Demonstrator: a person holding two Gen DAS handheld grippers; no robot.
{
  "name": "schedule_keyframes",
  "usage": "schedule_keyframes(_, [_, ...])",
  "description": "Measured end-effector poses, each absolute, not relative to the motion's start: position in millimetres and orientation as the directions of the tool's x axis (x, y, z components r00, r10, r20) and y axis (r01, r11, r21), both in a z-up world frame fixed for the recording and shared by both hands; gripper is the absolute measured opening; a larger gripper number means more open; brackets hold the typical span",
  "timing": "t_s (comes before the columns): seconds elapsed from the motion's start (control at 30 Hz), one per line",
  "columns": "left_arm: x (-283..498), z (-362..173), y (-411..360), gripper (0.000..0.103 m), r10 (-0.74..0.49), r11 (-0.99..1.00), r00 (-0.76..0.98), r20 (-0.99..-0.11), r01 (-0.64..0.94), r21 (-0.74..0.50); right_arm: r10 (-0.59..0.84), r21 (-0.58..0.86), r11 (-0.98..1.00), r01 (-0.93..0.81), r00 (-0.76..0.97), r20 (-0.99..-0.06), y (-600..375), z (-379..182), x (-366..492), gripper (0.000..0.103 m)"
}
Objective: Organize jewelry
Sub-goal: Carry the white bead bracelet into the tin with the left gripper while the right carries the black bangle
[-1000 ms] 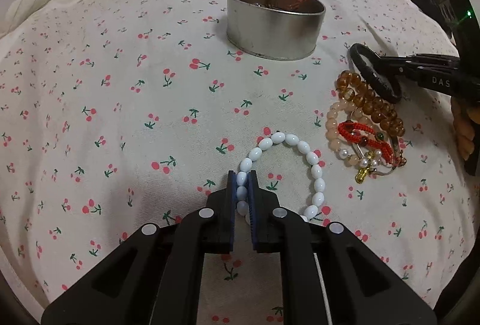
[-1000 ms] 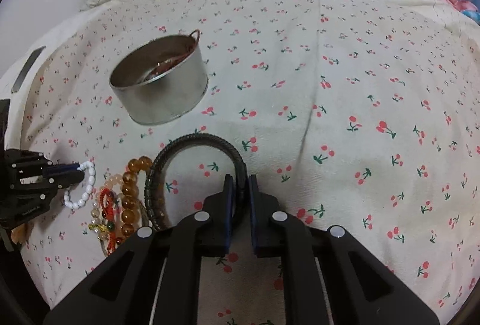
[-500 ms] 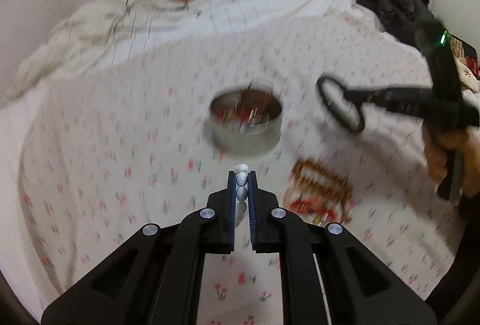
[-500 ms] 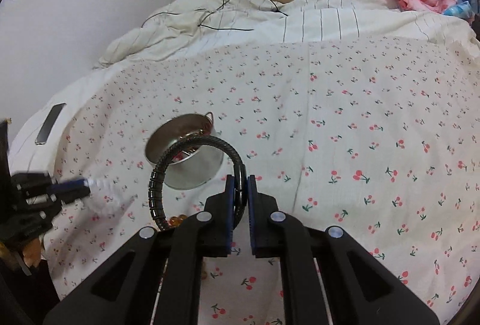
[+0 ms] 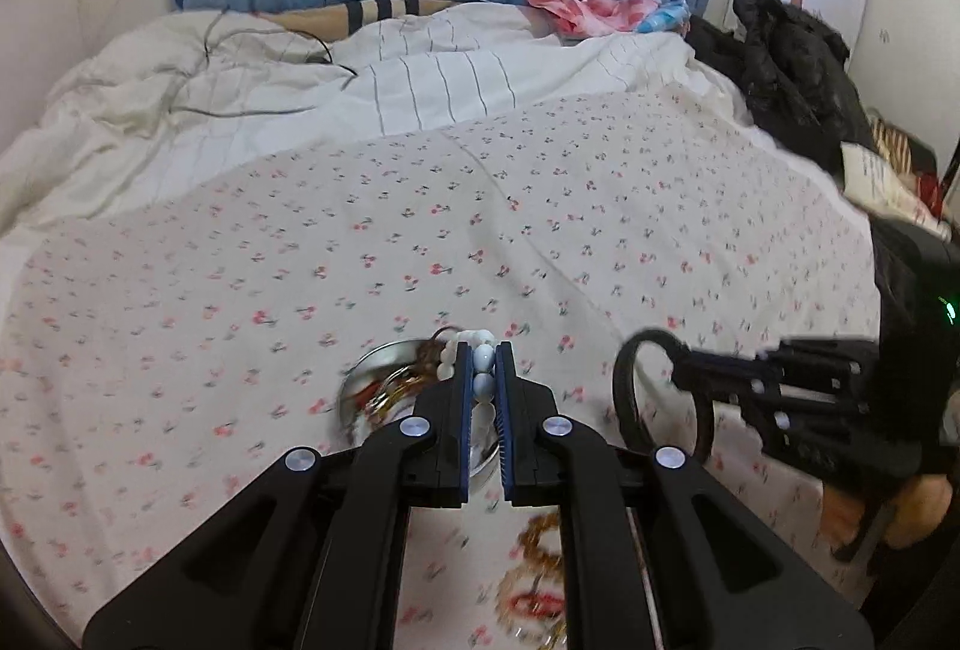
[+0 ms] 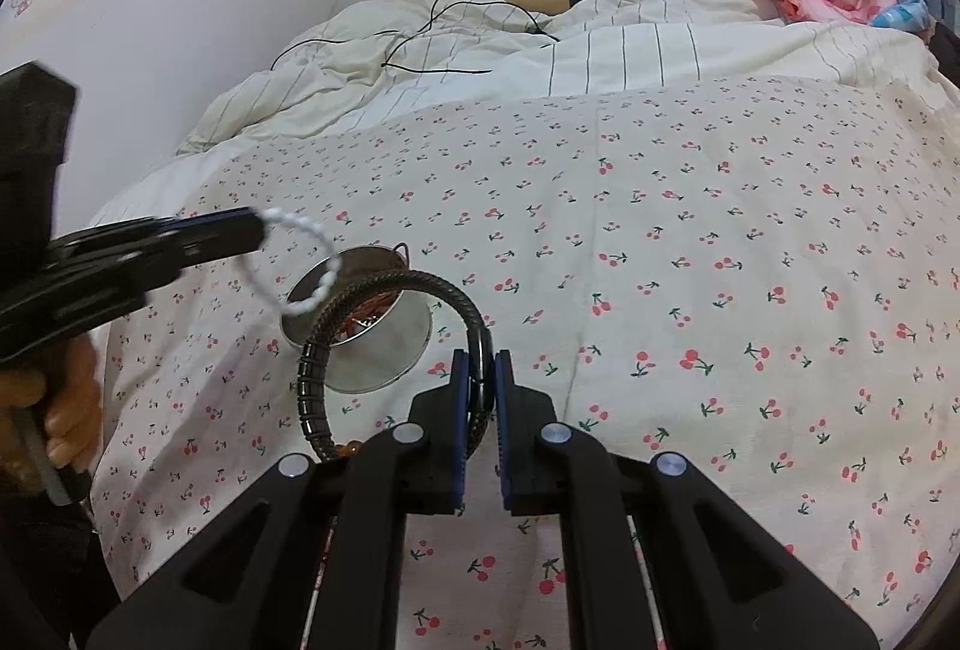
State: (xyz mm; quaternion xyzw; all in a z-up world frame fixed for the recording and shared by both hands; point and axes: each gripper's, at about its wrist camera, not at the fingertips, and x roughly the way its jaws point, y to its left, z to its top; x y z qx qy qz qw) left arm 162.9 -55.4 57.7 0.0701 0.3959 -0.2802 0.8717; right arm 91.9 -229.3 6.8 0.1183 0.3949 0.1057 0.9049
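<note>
Left wrist view: left gripper (image 5: 483,371) has its fingers clamped on two beads of the white oval-bead bracelet (image 5: 474,350), which hangs in the air above the round silver metal tin (image 5: 372,398) on the cherry-print bedspread (image 5: 420,230). Right wrist view shows the same bracelet (image 6: 306,260) as a loose dangling loop over the tin (image 6: 360,332), blurred.

Right gripper (image 6: 480,386) has its fingers pinched on the black ribbed metal bangle (image 6: 384,302), held by one side of its arc; the rest of the ring stands out free, just beside and above the tin.

Handling, judged:
- Bead bracelet: light, limp, probably strung on elastic. It swings from the grip point; smooth beads could slip between the pads. A hold across one or two beads, as now, looks adequate.
- Black bangle: rigid and keeps its shape, likely heavier. A pinch on the thin band can let it pivot, so the grip is best kept firm.
- Tin already holds red and gold pieces; contents tangled, not separable by eye.
- Amber and red beaded bracelets (image 5: 540,572) lie on the bedspread near the left gripper, blurred.
</note>
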Motion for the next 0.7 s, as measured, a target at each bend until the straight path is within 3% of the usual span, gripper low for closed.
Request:
schedule_keyframes(0.13, [183,32,-55,0.007,-0.438,0.847,0.492,-0.752,0.506,-0.163,0.281,0.295,0.951,-0.094,0.665,-0.692,-228,6,93,0.009])
schedule_keyframes(0.27, [196,7,-52,0.012,-0.314,0.898,0.49,-0.813,0.431,-0.087,0.272,0.283,0.955,-0.094,0.664,-0.697,-224,4,96,0.009])
schedule_keyframes(0.3, [194,6,-49,0.021,-0.299,0.904,0.499,-0.813,0.421,-0.073,0.268,0.274,0.957,-0.098,0.665,-0.698,-222,4,97,0.009])
schedule_keyframes(0.33, [190,7,-45,0.04,-0.287,0.911,0.52,-0.805,0.407,-0.061,0.263,0.262,0.959,-0.105,0.666,-0.698,-218,4,99,0.009])
schedule_keyframes(0.4, [180,14,-33,0.066,-0.262,0.927,0.572,-0.778,0.374,-0.036,0.256,0.24,0.964,-0.118,0.664,-0.702,-211,3,103,0.009])
schedule_keyframes(0.6, [138,27,3,0.073,-0.195,0.95,0.668,-0.718,0.311,0.031,0.213,0.143,0.977,-0.159,0.668,-0.713,-176,7,122,0.009])
schedule_keyframes(0.7, [123,24,26,0.082,-0.188,0.966,0.686,-0.703,0.258,-0.006,0.184,0.099,0.982,-0.162,0.678,-0.712,-158,12,143,0.009])
